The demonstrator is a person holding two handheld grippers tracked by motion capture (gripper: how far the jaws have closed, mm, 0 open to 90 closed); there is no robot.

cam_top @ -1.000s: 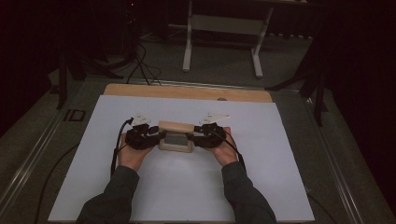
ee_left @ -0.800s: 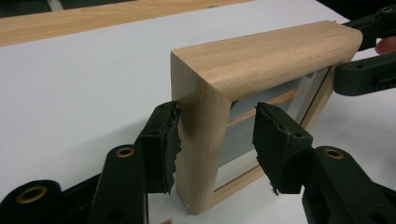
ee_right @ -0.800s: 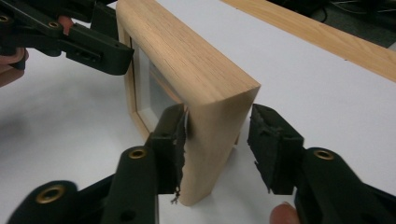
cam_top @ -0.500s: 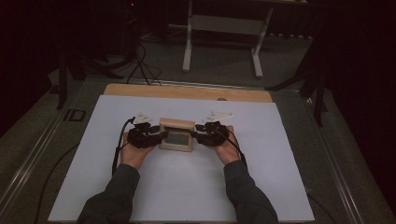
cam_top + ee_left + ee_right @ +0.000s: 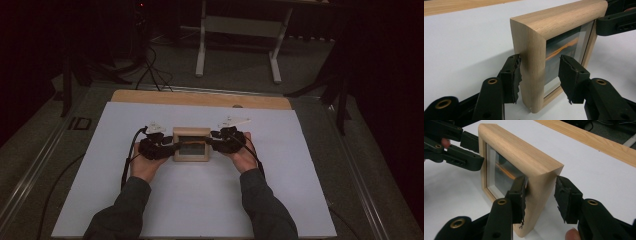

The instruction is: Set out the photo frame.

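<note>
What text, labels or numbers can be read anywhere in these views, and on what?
None can be read.
Wooden picture frame: bare wood, no lettering; the picture behind its glass shows dark tones and an orange streak, no words.
Left gripper and right gripper: black jaws with brass rivets, no markings.
White table sheet: blank.
Small dark rectangle beside the sheet: too small to tell.

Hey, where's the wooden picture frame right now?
In the high view the wooden picture frame stands upright mid-table on the white sheet, between the left gripper and right gripper.
</note>
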